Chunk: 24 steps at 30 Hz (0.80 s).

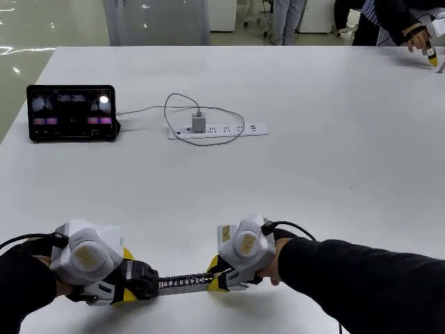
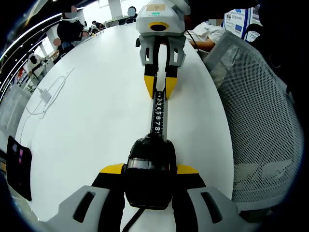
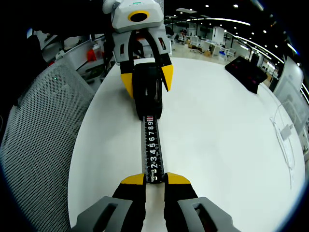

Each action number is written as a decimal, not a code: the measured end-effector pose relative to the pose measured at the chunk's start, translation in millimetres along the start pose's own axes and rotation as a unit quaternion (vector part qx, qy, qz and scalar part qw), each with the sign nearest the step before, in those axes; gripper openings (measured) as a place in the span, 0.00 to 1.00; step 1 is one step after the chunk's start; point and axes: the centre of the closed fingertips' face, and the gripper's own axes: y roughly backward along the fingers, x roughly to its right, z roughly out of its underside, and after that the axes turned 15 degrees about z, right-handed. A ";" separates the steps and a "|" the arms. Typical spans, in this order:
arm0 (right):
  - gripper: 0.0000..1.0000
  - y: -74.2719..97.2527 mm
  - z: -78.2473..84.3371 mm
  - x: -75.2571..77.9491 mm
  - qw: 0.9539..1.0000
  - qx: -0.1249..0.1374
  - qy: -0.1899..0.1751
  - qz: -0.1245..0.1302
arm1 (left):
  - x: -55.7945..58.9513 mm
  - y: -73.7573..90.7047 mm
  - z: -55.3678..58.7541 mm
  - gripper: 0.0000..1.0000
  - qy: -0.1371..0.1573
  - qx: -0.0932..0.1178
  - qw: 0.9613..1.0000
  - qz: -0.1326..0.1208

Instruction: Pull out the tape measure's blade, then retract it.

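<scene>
Presently: left gripper point(image 2: 150, 170) clamps tape measure case point(image 2: 150, 157), right gripper point(image 3: 154, 180) clamps blade point(image 3: 151, 140) tip, desk's point(image 1: 278, 181) near edge; pull-out seemingly underway; next, draw apart.

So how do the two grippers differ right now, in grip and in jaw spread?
The left gripper clamps the black tape measure case; the right gripper pinches the blade by its tip. The left gripper's jaws stand wide around the case, the right gripper's nearly together. Both have yellow tips and face each other over the white table.
</scene>
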 end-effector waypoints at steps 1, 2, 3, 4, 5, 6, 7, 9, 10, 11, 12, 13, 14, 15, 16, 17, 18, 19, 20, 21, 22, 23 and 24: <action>0.10 0.3 0.9 -0.1 1.000 -0.001 0.001 -0.001 | 0.2 0.2 -0.3 0.32 -0.001 0.000 1.000 0.000; 0.10 0.7 1.1 0.3 1.000 -0.002 0.001 -0.001 | 0.3 0.1 -0.4 0.32 -0.001 -0.001 1.000 0.000; 0.10 1.2 1.6 0.3 1.000 -0.002 0.001 -0.001 | 0.1 -0.1 -0.5 0.32 -0.002 0.000 1.000 -0.001; 0.10 1.6 1.5 0.2 1.000 -0.002 0.001 -0.001 | 0.1 -0.1 -0.6 0.32 -0.002 0.000 1.000 -0.001; 0.10 1.8 1.7 0.0 1.000 -0.003 0.001 -0.001 | 0.3 0.1 -0.9 0.32 -0.002 0.001 1.000 -0.002; 0.10 2.2 1.8 -0.1 1.000 -0.003 0.000 -0.001 | 0.4 0.4 -1.0 0.32 -0.001 0.002 1.000 -0.002; 0.10 2.4 2.0 -0.2 1.000 -0.003 0.001 -0.001 | 0.7 0.8 -1.2 0.32 0.000 0.003 1.000 -0.003; 0.10 2.9 3.0 0.4 1.000 -0.004 0.001 -0.001 | 1.4 1.4 -1.4 0.32 0.001 0.003 1.000 -0.001; 0.10 3.5 3.7 0.5 1.000 -0.004 0.000 -0.002 | 1.7 1.5 -1.5 0.32 0.001 0.002 1.000 -0.001; 0.10 4.8 5.1 1.3 1.000 -0.005 -0.001 -0.002 | 1.7 1.4 -1.5 0.32 0.000 0.000 1.000 0.001; 0.10 5.4 6.1 1.6 1.000 -0.005 -0.002 -0.002 | 1.7 1.2 -1.6 0.32 0.000 -0.001 1.000 0.001; 0.10 6.4 7.5 1.4 1.000 -0.006 -0.003 -0.002 | 1.7 1.1 -1.8 0.32 -0.001 -0.002 1.000 0.001; 0.10 6.3 8.3 1.6 1.000 -0.007 -0.003 -0.002 | 1.8 1.0 -1.9 0.32 -0.001 -0.002 1.000 0.002; 0.10 6.4 9.0 1.1 1.000 -0.007 -0.003 -0.002 | 1.6 0.8 -1.8 0.32 -0.001 -0.002 1.000 0.002; 0.10 6.9 8.7 1.2 1.000 -0.007 -0.004 -0.002 | 1.6 0.7 -1.7 0.32 -0.001 -0.002 1.000 0.002; 0.10 7.1 8.9 1.1 1.000 -0.007 -0.004 -0.002 | 1.4 0.7 -1.6 0.32 -0.001 -0.001 1.000 0.001; 0.10 7.9 8.8 1.1 1.000 -0.007 -0.004 -0.003 | 1.4 0.7 -1.5 0.32 -0.001 -0.001 1.000 0.001; 0.10 8.1 9.0 1.0 1.000 -0.007 -0.003 -0.003 | 1.5 0.8 -1.6 0.32 -0.001 -0.001 1.000 0.001; 0.10 7.4 10.0 1.8 1.000 -0.008 -0.004 -0.003 | 1.5 0.9 -1.6 0.32 0.000 0.000 1.000 0.000; 0.10 7.2 11.0 2.2 1.000 -0.008 -0.003 -0.003 | 1.3 0.9 -1.4 0.32 -0.002 0.000 1.000 0.000; 0.10 8.5 10.9 2.1 1.000 -0.009 -0.003 -0.003 | 1.3 0.9 -1.4 0.32 -0.002 0.000 1.000 0.000; 0.10 9.3 11.4 2.1 1.000 -0.009 -0.003 -0.003 | 1.3 0.8 -1.4 0.32 -0.002 0.000 1.000 0.000; 0.10 9.5 12.8 2.8 1.000 -0.010 -0.004 -0.003 | 1.2 0.7 -1.4 0.32 -0.001 0.001 1.000 -0.001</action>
